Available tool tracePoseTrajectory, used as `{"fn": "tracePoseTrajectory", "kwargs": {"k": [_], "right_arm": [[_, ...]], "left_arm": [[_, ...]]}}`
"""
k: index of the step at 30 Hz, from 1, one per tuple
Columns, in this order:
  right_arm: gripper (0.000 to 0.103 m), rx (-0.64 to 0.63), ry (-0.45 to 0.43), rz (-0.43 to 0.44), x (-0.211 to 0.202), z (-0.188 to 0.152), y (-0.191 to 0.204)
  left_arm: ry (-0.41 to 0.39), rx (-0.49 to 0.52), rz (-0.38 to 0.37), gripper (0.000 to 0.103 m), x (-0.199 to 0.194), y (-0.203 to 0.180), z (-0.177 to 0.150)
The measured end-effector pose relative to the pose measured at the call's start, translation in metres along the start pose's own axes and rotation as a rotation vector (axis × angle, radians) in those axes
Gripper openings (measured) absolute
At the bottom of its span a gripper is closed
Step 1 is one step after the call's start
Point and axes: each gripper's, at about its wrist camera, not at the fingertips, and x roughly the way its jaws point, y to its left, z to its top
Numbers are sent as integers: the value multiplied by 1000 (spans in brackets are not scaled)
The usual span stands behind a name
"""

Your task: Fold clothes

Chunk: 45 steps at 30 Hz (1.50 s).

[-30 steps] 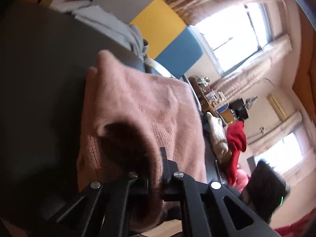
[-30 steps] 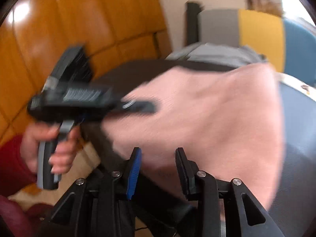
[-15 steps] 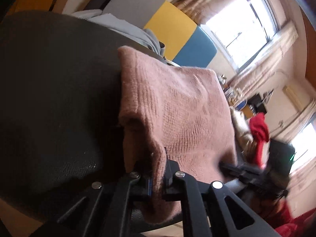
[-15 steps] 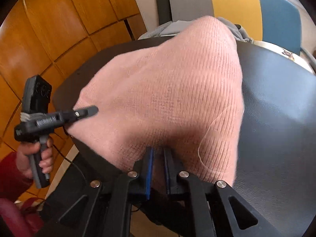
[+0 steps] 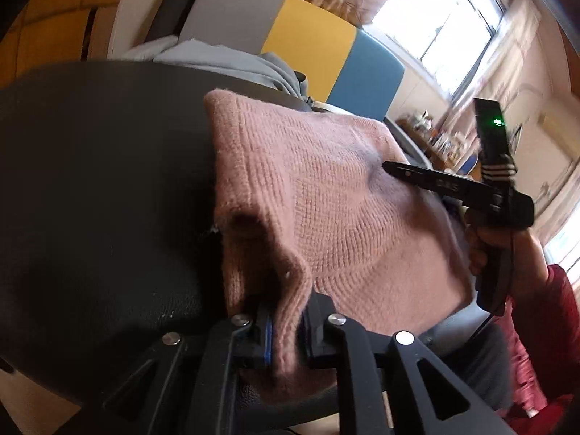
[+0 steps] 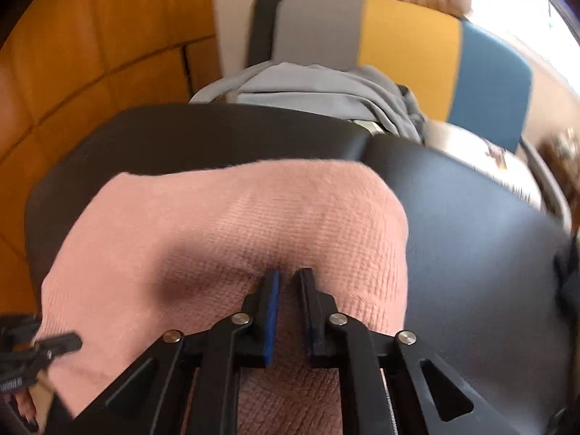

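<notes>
A pink knitted sweater (image 5: 326, 195) lies folded on the black table (image 5: 90, 181). My left gripper (image 5: 288, 322) is shut on a raised fold of its near edge. In the right wrist view the sweater (image 6: 224, 224) spreads ahead, and my right gripper (image 6: 289, 290) is nearly shut, with a narrow gap between its jaws and the knit pinched in it at the near edge. The right gripper also shows in the left wrist view (image 5: 395, 170), over the sweater's right side. The left gripper's tip shows at the lower left of the right wrist view (image 6: 65, 342).
A grey garment (image 6: 311, 90) lies at the table's far edge, in front of a chair with a grey, yellow and blue back (image 6: 402, 47). A wooden wall (image 6: 90, 47) is at the left. A red cloth (image 5: 543, 344) is at the right.
The right gripper, open a second ago, has closed on the sweater's near edge. The sweater has been lowered and now lies flatter on the table. The left gripper has kept its hold.
</notes>
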Motion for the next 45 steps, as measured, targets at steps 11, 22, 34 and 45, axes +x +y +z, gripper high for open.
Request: {"fn": "tracePoseTrajectory", "kwargs": {"k": [11,22,34,45], "right_arm": [[9,-102,-47,-134,-13,-10,26],[9,-119,-98,-129,-21,-20,25],[17,-32,-58,40,-41,-10,3],[86,171,-9,71,-92,-34,-36]], "left_arm": [[-151,8,-12,17,-56,-5,28],[73,172,237,17,38,-25,68],[55,148,275,17,46,-25,65],[54,118,257,17,32,-18,71]]}}
